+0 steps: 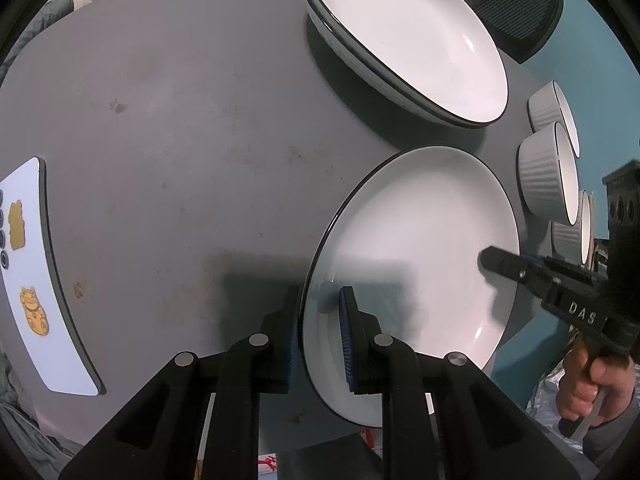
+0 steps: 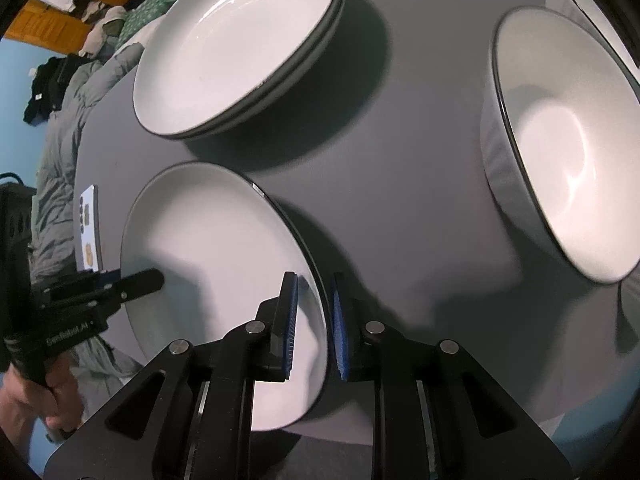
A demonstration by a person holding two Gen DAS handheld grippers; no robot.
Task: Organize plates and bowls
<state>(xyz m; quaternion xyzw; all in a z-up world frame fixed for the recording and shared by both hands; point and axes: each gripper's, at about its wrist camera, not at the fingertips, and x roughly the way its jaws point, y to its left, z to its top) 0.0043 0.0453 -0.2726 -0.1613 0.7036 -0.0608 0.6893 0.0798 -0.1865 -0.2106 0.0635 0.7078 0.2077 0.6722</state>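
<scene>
Between both tongs' pads sits the plate [image 1: 416, 248] rim.

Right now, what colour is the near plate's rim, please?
Black, edging the white plate; clearest in the left wrist view.

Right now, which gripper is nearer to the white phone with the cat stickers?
Left. The left gripper straddles the rim of the plate on the side toward the white phone; the right gripper straddles the opposite rim, across the plate from it.

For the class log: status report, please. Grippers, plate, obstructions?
Left gripper and right gripper both straddle the single plate rim, opposite sides, not clamped. Plate stack beyond. Path unobstructed.
</scene>
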